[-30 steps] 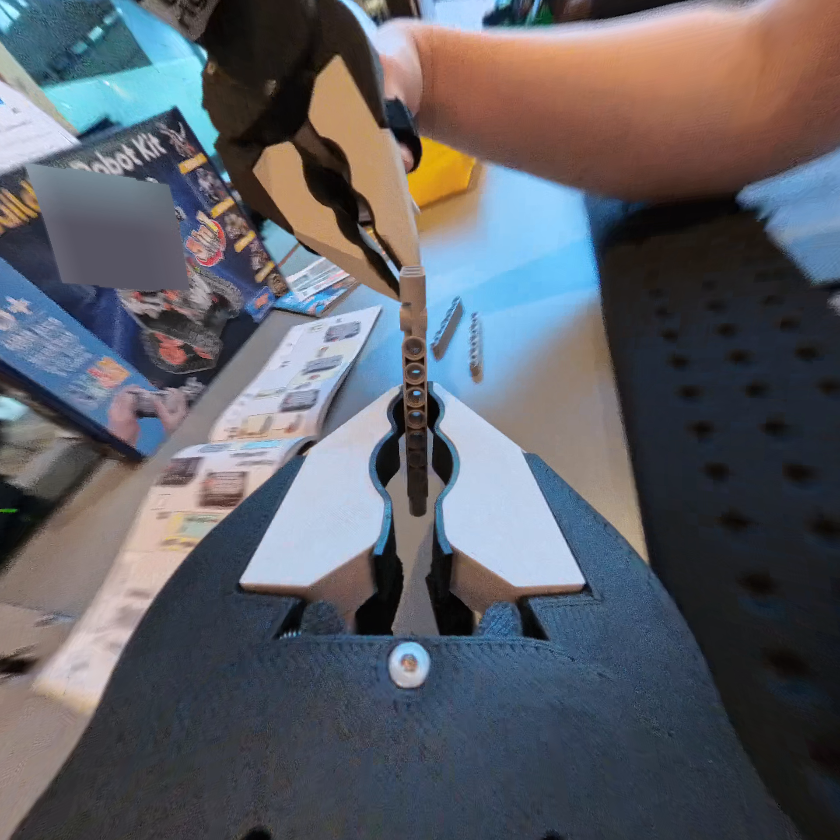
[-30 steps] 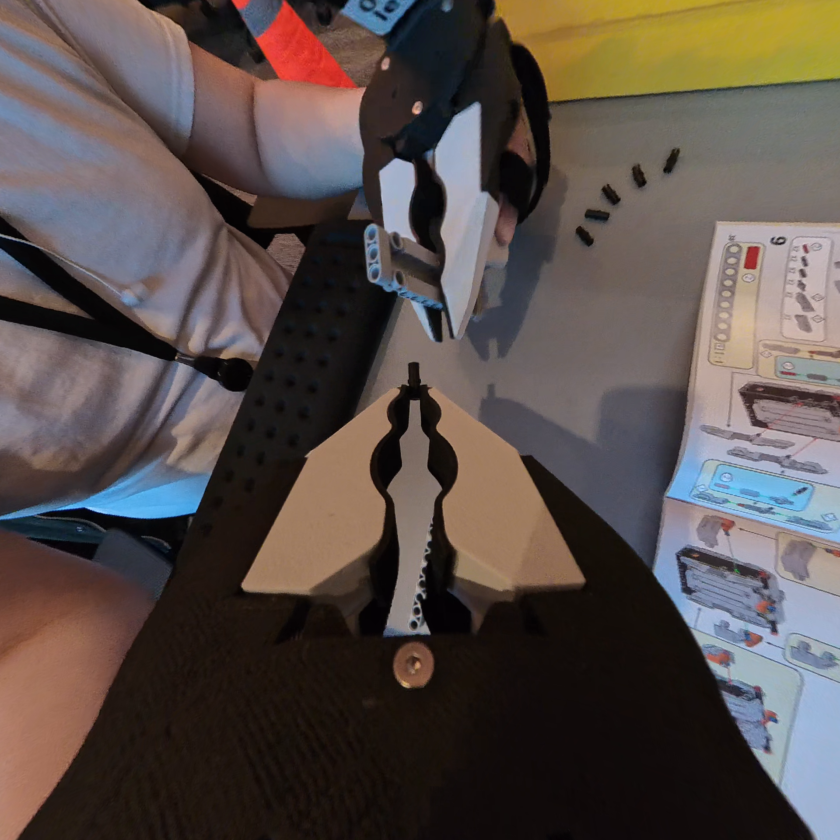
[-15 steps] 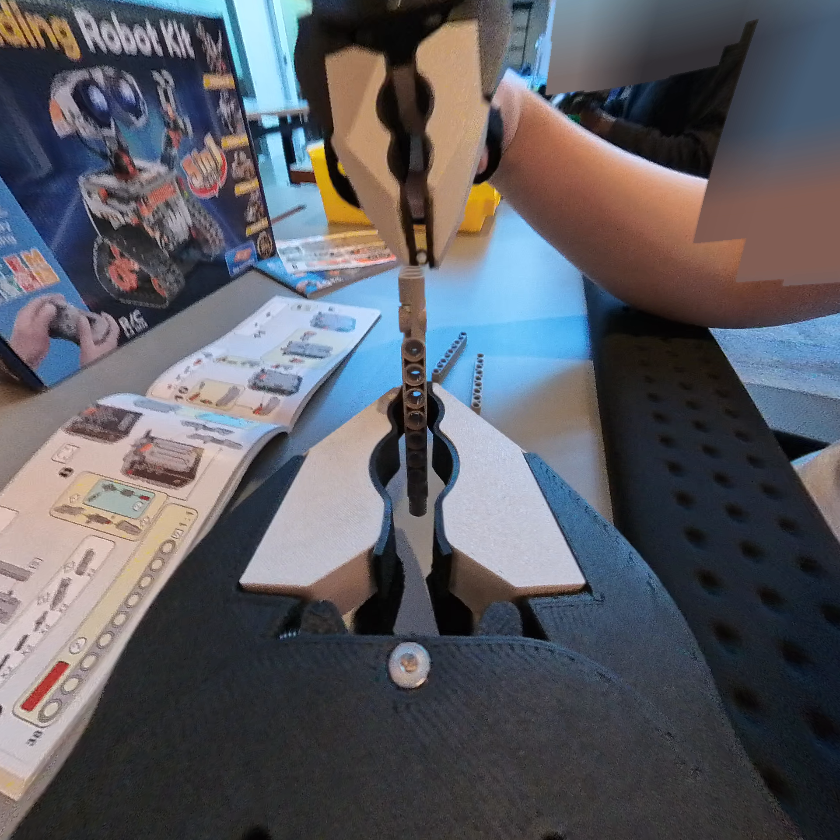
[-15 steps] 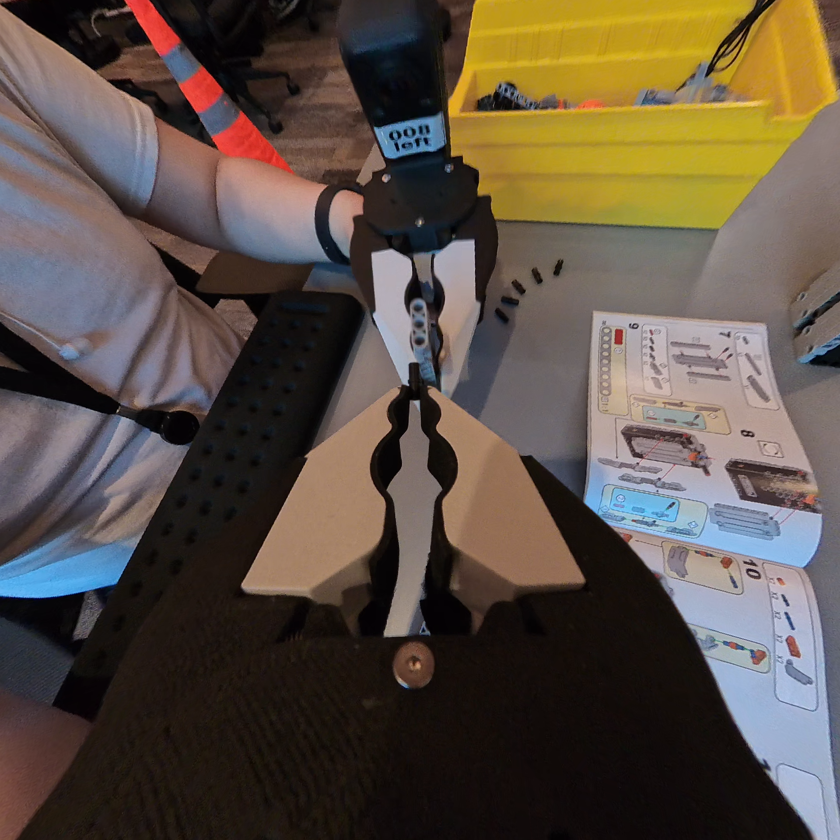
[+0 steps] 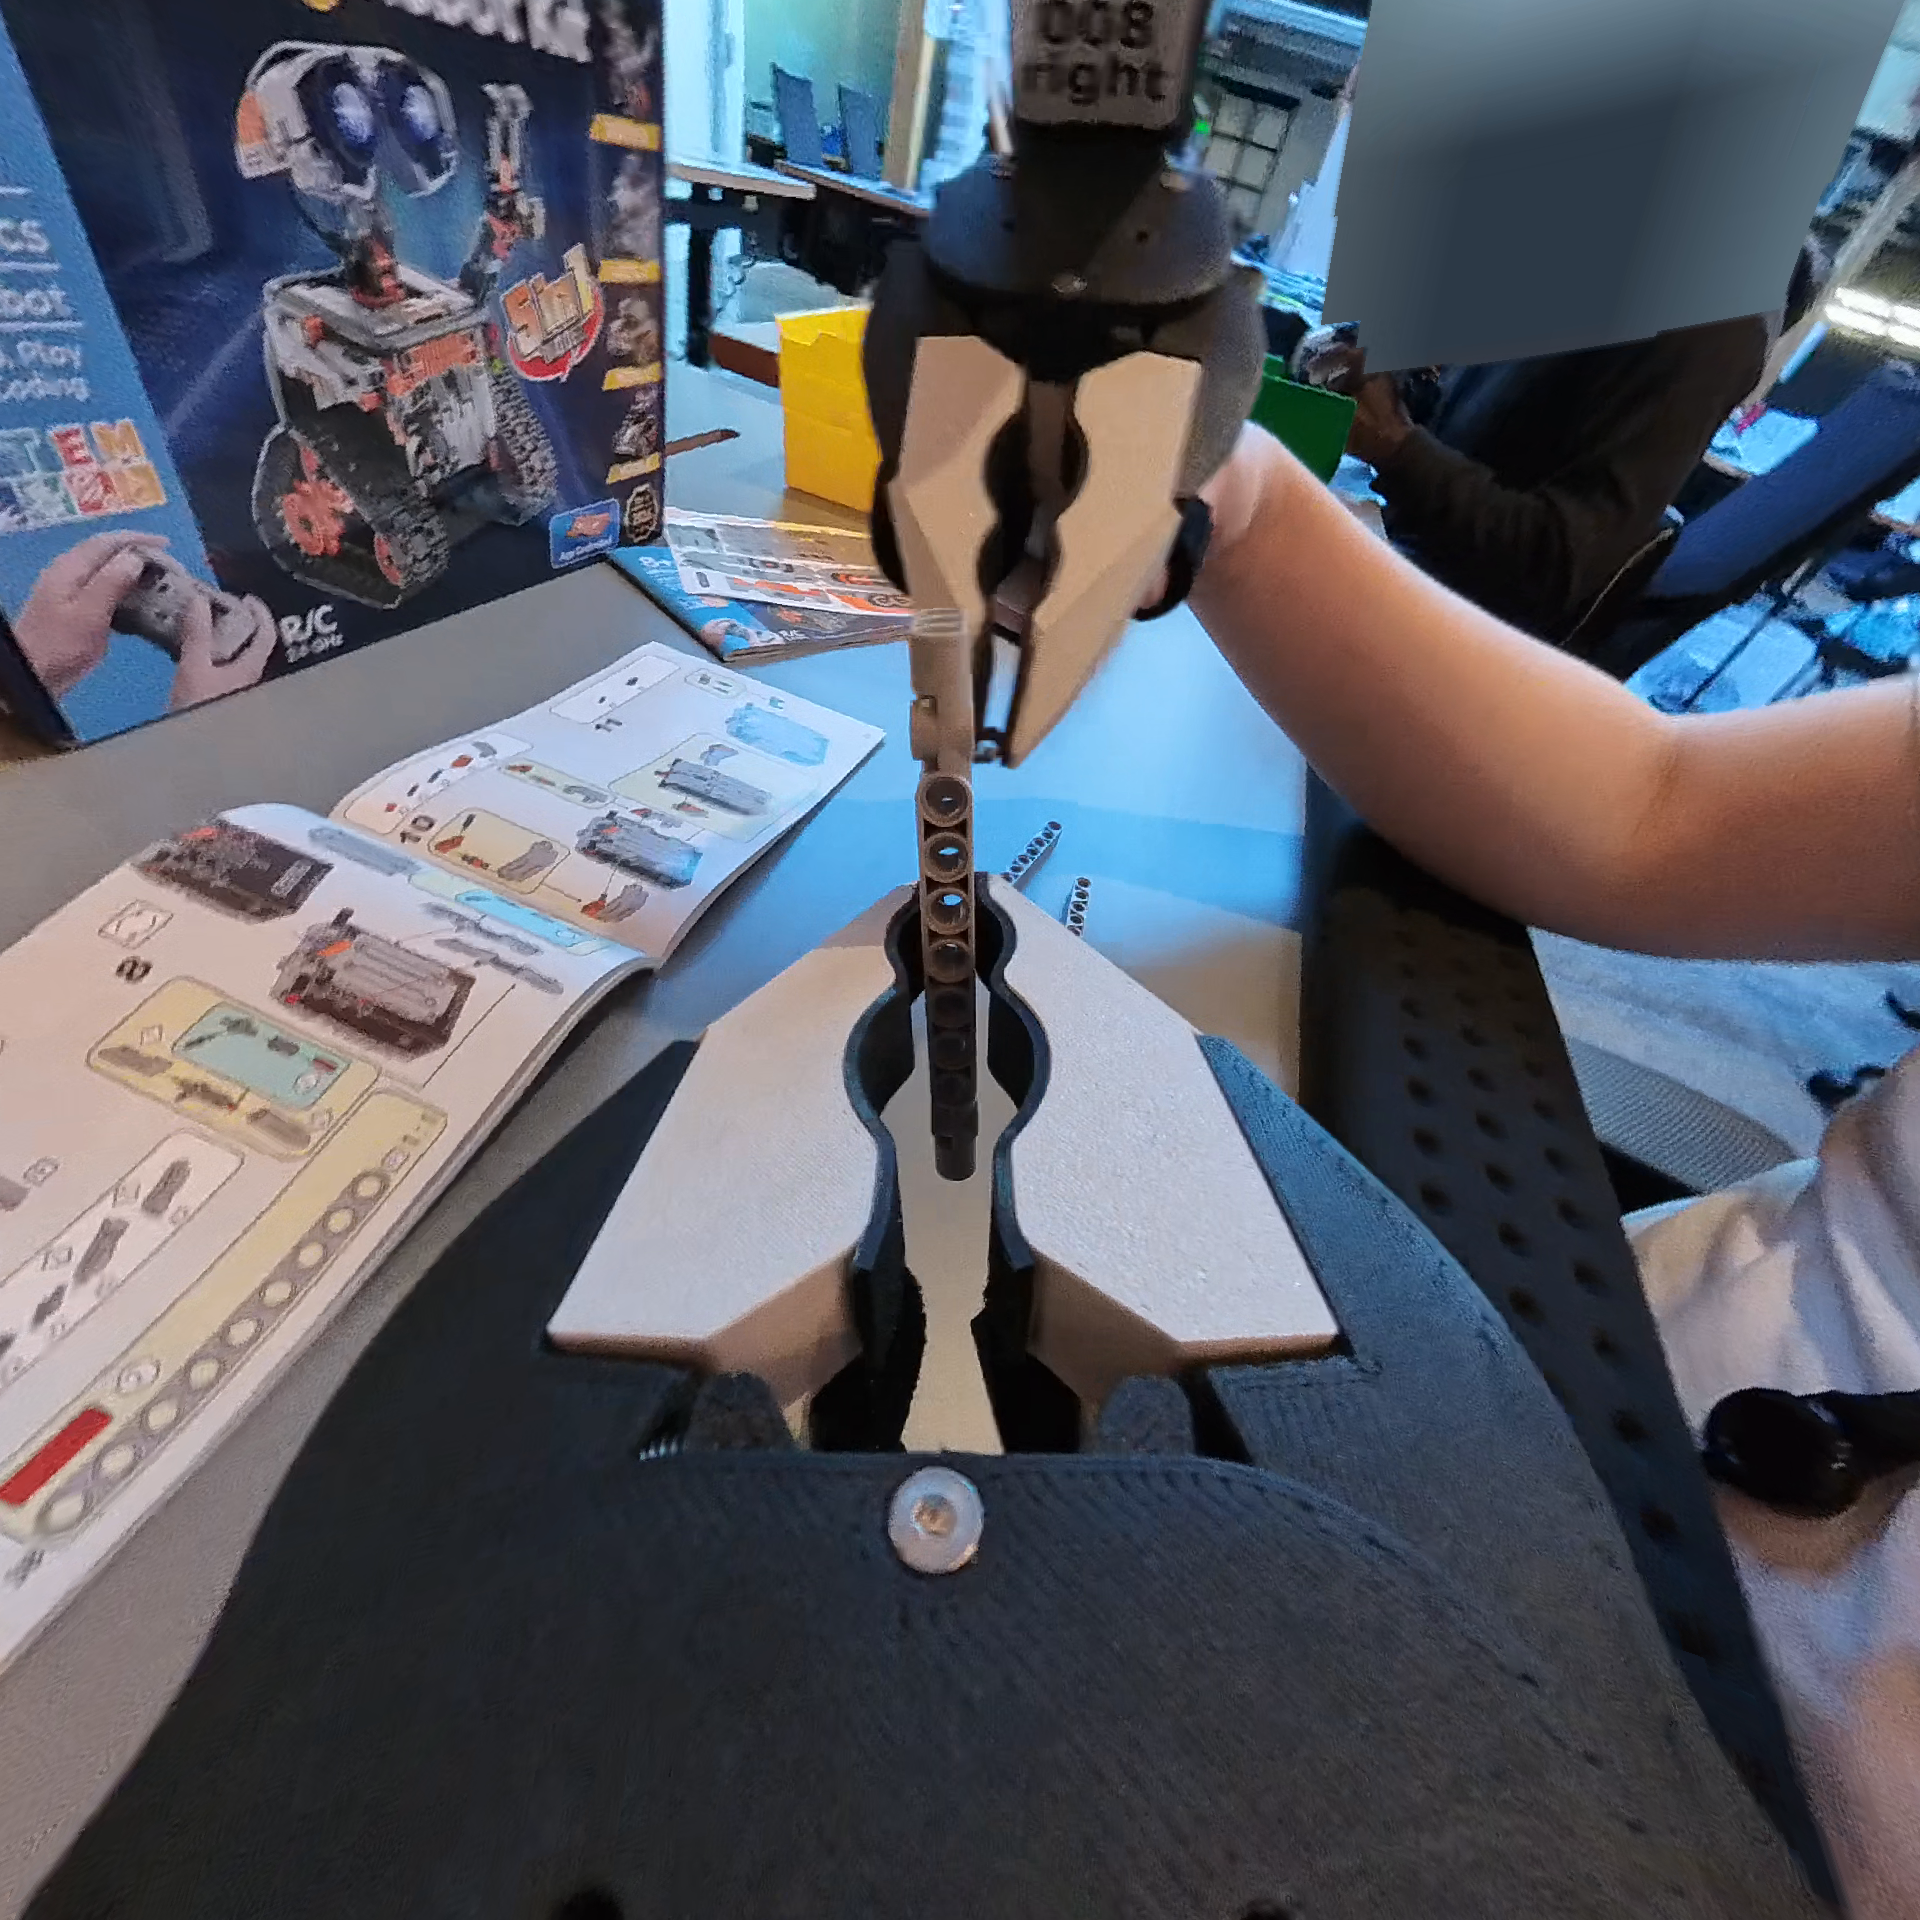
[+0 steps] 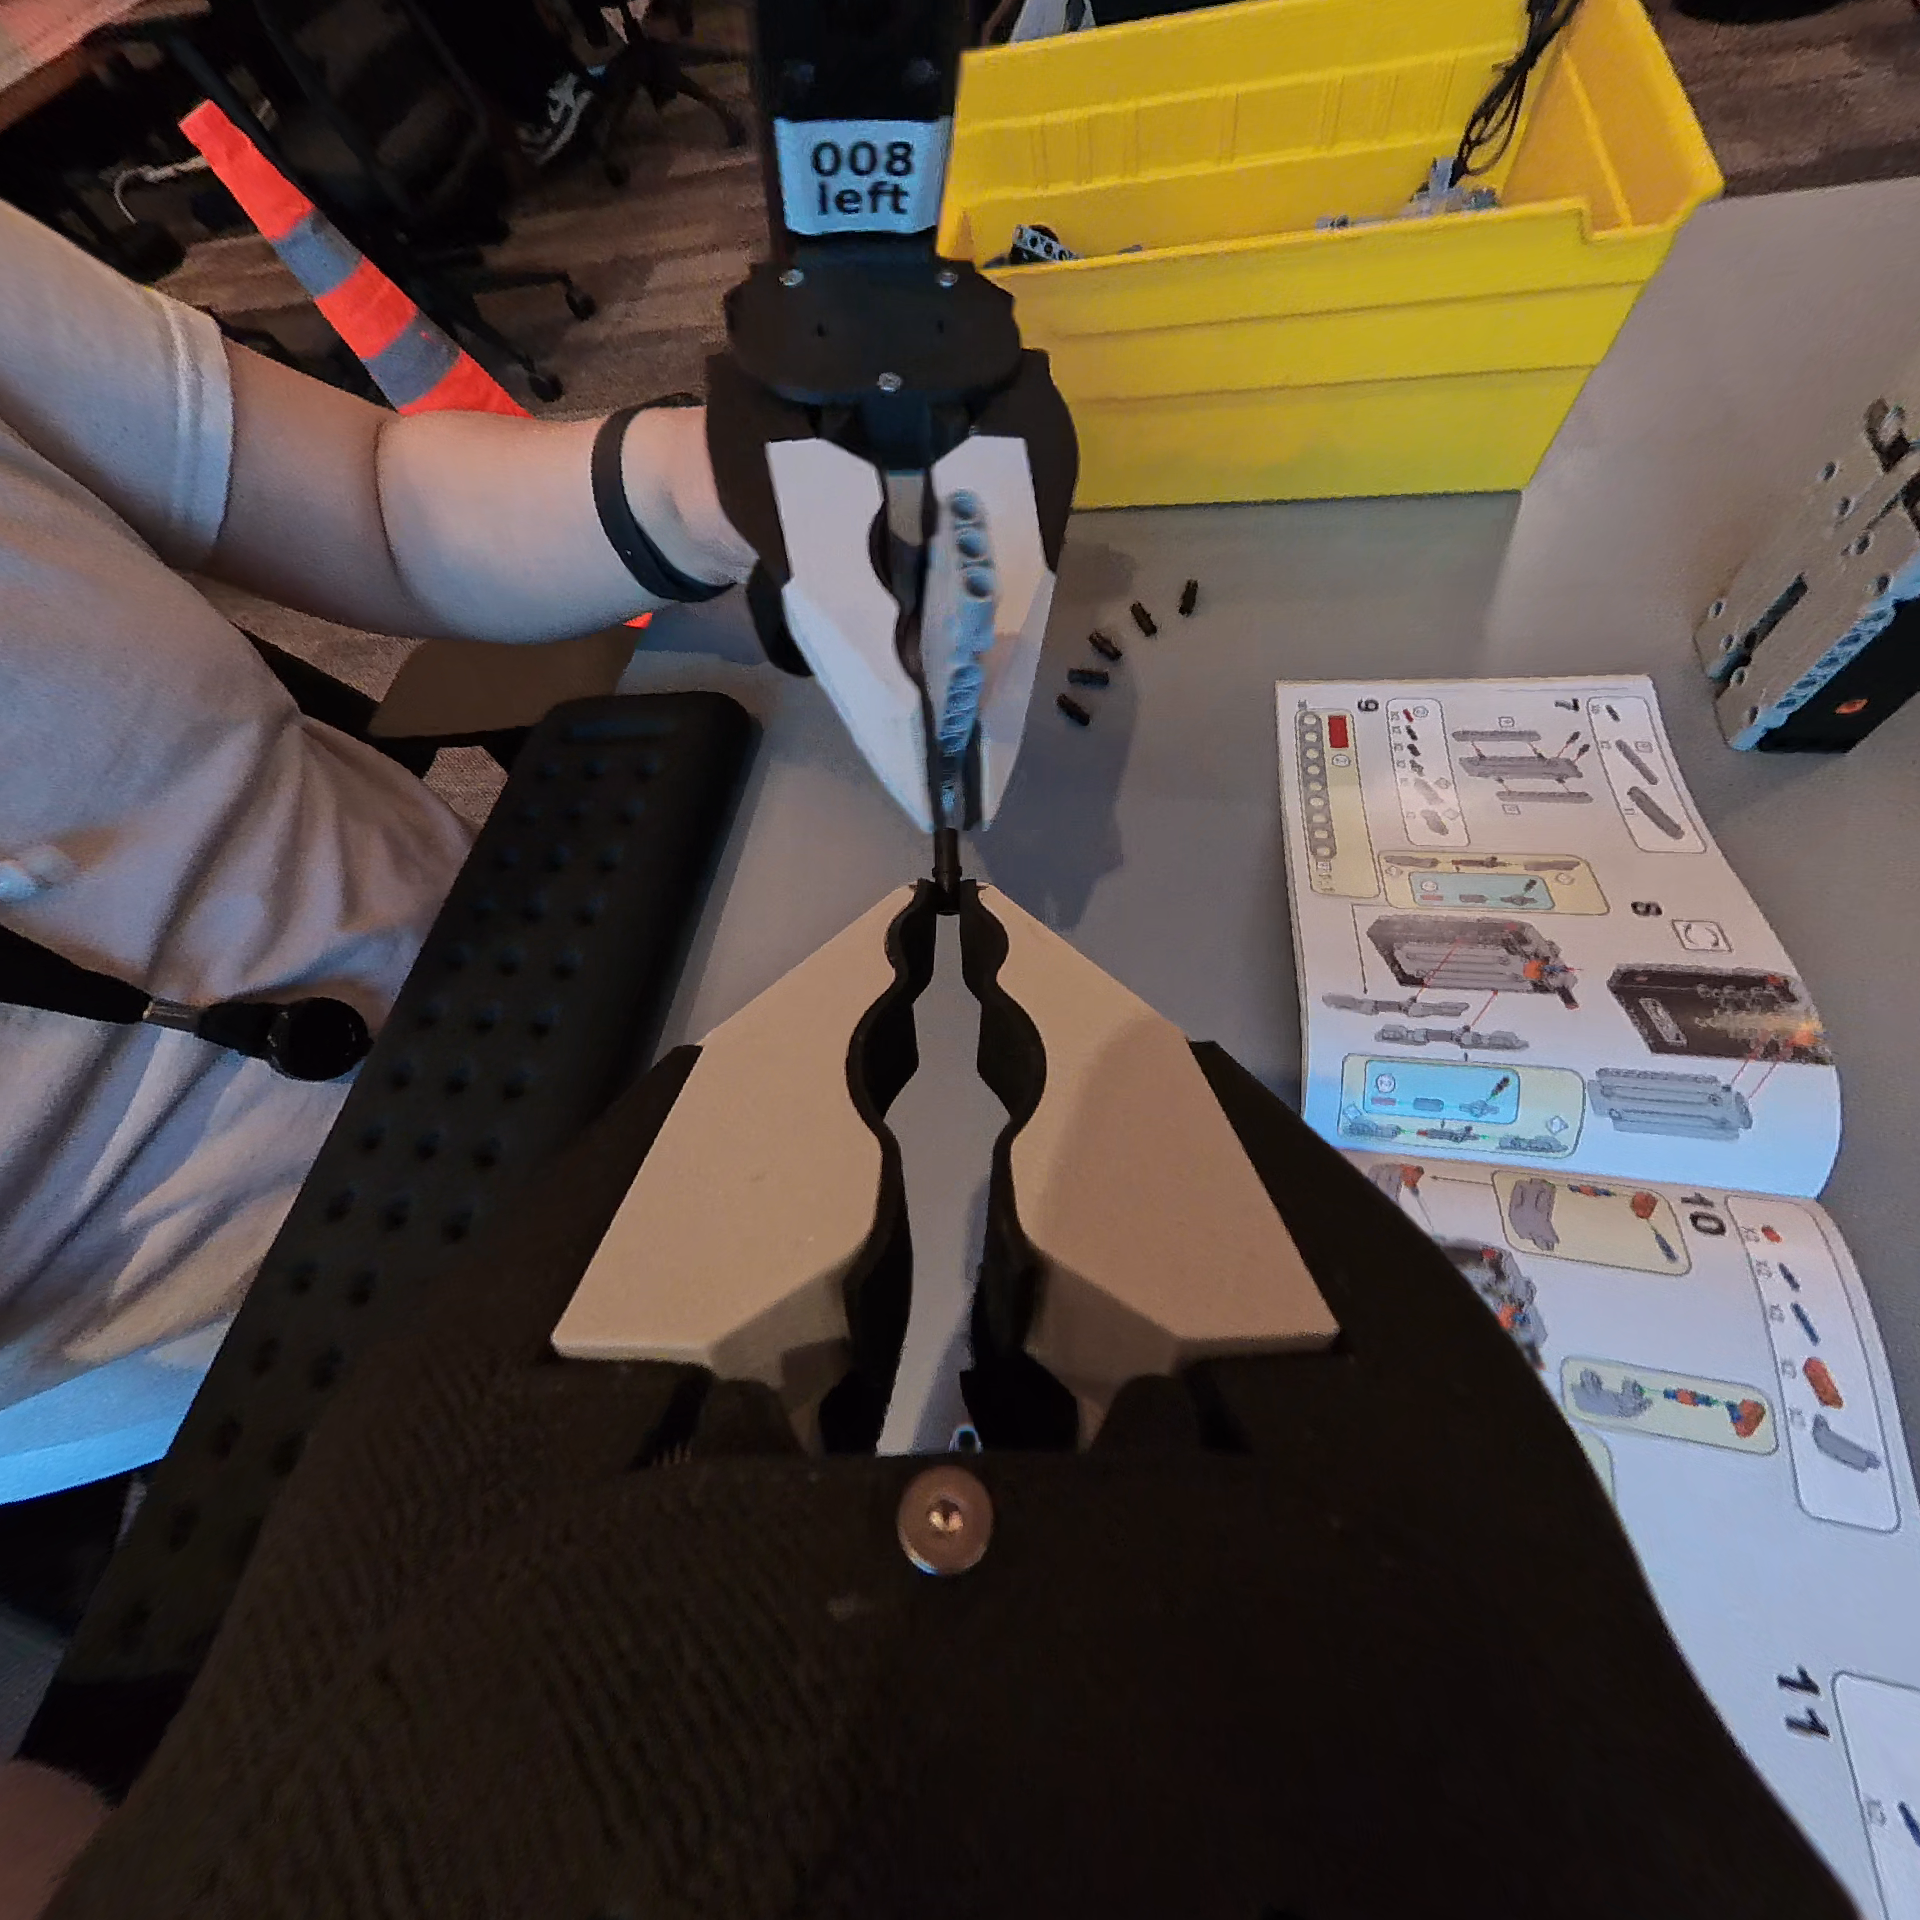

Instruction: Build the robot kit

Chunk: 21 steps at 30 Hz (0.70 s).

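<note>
My left gripper [image 5: 951,899] is shut on a grey holed beam [image 5: 945,852] that sticks out forward past its tips. In the right wrist view the left gripper [image 6: 945,821] faces me with the beam [image 6: 966,623] between its fingers. My right gripper [image 6: 940,899] is shut on a small black pin [image 6: 945,868] at its very tips. The pin touches the near end of the beam. In the left wrist view the right gripper [image 5: 987,727] hangs tip-down over the beam's far end. Both are held above the grey table [image 6: 1247,582].
An open instruction booklet [image 6: 1538,935] lies on the table. A yellow bin [image 6: 1299,312] of parts stands behind it, with several loose black pins [image 6: 1101,649] in front. Also here: a grey-and-black built block [image 6: 1829,623], two loose beams [image 5: 1034,847], a kit box [image 5: 343,312] and a black perforated pad [image 6: 468,987]. Left and right tips are no more than a few centimetres apart.
The two grippers have swung to face each other tip to tip and closed the gap. The right gripper's pin now meets the beam end. Both stay shut.
</note>
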### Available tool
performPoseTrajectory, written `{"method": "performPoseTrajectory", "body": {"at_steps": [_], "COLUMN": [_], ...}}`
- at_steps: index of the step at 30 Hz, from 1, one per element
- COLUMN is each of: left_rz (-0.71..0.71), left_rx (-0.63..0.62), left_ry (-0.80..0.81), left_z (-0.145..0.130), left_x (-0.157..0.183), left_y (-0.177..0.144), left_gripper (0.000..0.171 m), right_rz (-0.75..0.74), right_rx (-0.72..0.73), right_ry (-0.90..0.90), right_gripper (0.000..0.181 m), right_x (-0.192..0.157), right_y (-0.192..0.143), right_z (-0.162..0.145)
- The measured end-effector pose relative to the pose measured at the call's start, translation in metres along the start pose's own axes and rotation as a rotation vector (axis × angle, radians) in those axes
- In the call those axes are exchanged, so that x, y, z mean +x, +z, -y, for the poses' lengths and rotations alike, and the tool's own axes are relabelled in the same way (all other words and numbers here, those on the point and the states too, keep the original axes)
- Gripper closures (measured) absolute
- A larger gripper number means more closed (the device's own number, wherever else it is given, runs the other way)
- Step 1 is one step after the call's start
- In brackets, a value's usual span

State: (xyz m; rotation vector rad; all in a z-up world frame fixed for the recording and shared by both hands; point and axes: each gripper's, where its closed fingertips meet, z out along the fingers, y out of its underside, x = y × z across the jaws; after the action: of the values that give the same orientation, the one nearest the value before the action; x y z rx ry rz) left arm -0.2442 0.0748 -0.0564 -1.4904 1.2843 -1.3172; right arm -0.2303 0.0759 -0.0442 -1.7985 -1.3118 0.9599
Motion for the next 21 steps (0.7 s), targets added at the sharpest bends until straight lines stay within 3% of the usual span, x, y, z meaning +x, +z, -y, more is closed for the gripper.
{"method": "performPoseTrajectory", "body": {"at_steps": [4,8,12,15,19,21], "left_rz": [0.000,0.099,0.326,0.458,0.551,0.427], "left_rx": [0.009,-0.059,-0.096,-0.081,-0.090,-0.152], "left_ry": [-0.100,-0.064,0.061,0.188,0.403,0.557], "left_z": [0.009,0.002,0.003,0.014,0.020,0.010], "left_x": [0.005,0.000,-0.024,-0.034,-0.039,-0.021], "left_y": [-0.010,-0.013,-0.021,-0.024,-0.026,-0.017], "left_gripper": [0.167,0.167,0.167,0.167,0.167,0.167], "right_rz": [-0.064,-0.162,-0.110,-0.174,-0.220,-0.198], "right_rx": [0.028,0.015,0.130,0.118,0.104,0.107], "right_ry": [-0.146,-0.225,0.007,0.061,-0.011,-0.073], "right_gripper": [0.178,0.177,0.178,0.178,0.177,0.177], "right_x": [-0.004,-0.009,-0.025,-0.019,-0.015,-0.021], "right_y": [0.002,0.002,0.003,0.011,0.008,0.000], "right_z": [0.017,0.032,0.060,0.058,0.051,0.047]}}
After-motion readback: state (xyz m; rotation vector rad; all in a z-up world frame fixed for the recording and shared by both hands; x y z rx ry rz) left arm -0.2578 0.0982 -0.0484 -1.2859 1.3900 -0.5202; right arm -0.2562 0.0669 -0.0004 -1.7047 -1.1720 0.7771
